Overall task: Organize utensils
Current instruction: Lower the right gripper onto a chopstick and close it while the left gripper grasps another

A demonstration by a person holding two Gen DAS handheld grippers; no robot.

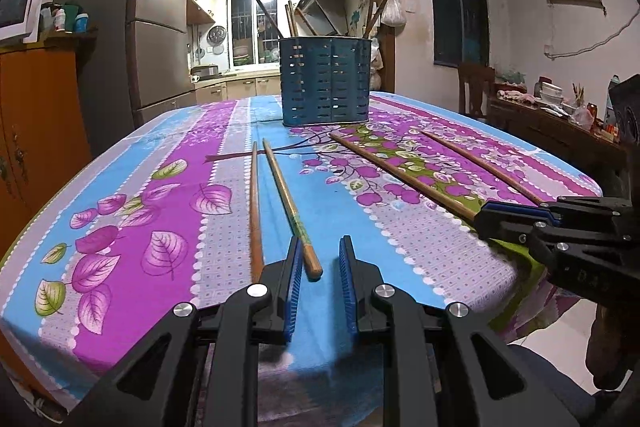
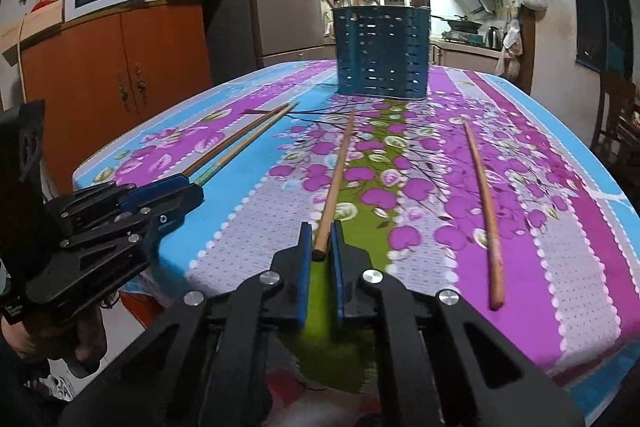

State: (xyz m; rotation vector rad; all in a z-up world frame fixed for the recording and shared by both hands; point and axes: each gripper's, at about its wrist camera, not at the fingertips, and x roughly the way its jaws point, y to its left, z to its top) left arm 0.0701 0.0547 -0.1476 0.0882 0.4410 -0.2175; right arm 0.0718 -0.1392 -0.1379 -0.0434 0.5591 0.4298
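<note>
4 chopsticks lie on the floral tablecloth (image 1: 120, 211) before the blue slotted holder (image 1: 326, 81) (others stand inside). Right gripper (image 2: 320, 247) clamps a chopstick's (image 2: 338, 171) end; left gripper (image 1: 319, 267) straddles another (image 1: 286, 199), jaws apart.

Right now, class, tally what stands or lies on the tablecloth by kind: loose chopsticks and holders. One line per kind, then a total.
Loose chopsticks: 4
Blue slotted holder: 1
Total: 5
</note>
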